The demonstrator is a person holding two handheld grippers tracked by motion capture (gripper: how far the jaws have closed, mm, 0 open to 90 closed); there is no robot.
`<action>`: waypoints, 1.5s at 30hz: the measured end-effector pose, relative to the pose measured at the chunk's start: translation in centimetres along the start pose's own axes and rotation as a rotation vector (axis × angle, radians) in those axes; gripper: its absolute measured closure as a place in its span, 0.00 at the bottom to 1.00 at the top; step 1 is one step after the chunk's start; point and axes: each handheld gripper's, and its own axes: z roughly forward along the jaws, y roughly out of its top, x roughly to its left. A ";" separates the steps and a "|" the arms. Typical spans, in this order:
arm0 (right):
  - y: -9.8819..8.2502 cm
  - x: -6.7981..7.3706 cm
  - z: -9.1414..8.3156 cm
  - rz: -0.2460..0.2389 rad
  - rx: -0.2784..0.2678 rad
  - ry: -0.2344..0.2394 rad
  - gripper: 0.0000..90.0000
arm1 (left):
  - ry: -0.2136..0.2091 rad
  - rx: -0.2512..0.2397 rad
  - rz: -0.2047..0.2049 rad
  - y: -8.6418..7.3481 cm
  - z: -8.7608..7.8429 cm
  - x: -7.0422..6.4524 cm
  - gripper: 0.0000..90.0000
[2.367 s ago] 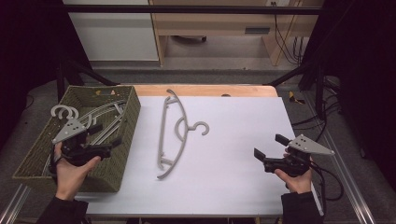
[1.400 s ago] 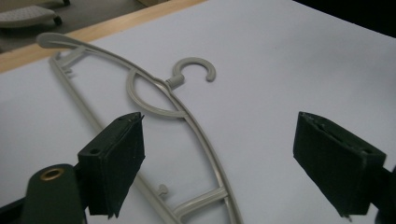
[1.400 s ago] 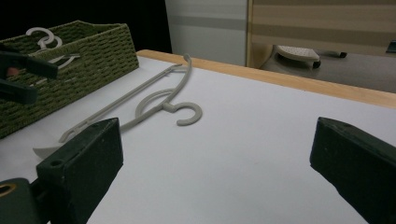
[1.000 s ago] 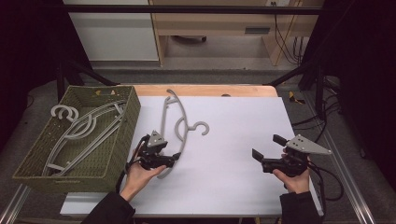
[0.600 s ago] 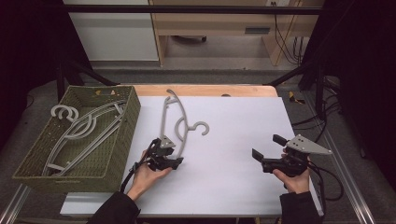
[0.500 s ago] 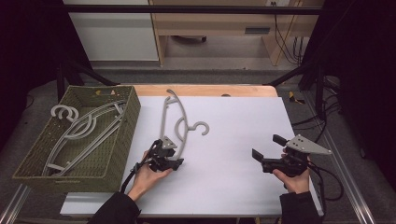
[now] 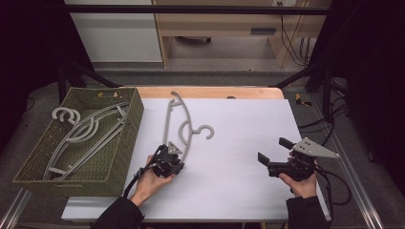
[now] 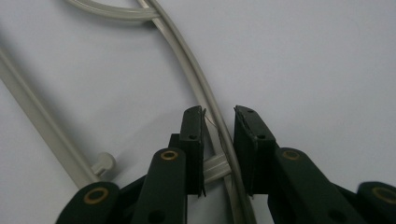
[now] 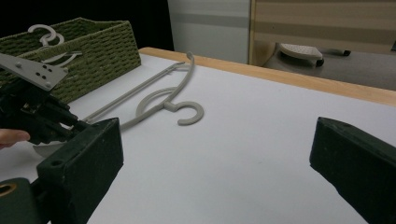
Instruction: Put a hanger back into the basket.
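Black jaws of left gripper just closing round grey hanger, arm of it between pads, apparently pinched; hanger flat on white table beside green basket; grasp looks ready for lift; right gripper parked, spread wide, empty.

I cannot read any text, label, brand, number or sign here; nothing on my bench carries readable writing.

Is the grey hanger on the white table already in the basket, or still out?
Out. The hanger lies flat on the table beside the basket, its arm between the left gripper jaws.
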 end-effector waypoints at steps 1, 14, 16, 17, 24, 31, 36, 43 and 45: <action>0.0 0.0 0.0 0.000 -0.001 0.000 0.03 | -0.002 0.005 0.002 0.0 -0.1 0.0 0.82; 0.1 -0.1 -0.3 0.000 -0.008 0.002 0.03 | -0.048 0.043 0.039 -2.7 -2.5 0.2 0.85; 0.1 -0.1 -0.3 -0.001 -0.008 0.001 0.03 | -0.051 0.047 0.038 -2.9 -2.7 0.2 0.85; 0.1 -0.1 -0.3 0.000 -0.008 0.002 0.03 | -0.051 0.048 0.035 -2.9 -2.8 0.2 0.85; 0.1 0.0 -0.2 0.001 -0.008 0.000 0.03 | -0.037 0.007 -0.003 -1.7 -2.1 0.4 0.77; 0.0 0.0 -0.1 -0.002 -0.004 0.000 0.03 | -0.005 0.000 -0.023 -0.6 -0.4 0.4 0.75; 0.1 -0.1 -0.2 -0.002 -0.005 0.001 0.03 | -0.003 0.015 -0.017 -0.5 -0.4 0.3 0.84; 0.1 0.0 -0.2 -0.003 -0.006 0.000 0.03 | -0.040 0.025 0.000 -0.8 -0.8 0.3 0.87; 0.1 0.0 -0.2 -0.003 -0.007 0.000 0.03 | -0.053 0.027 0.018 -1.0 -1.0 0.2 0.88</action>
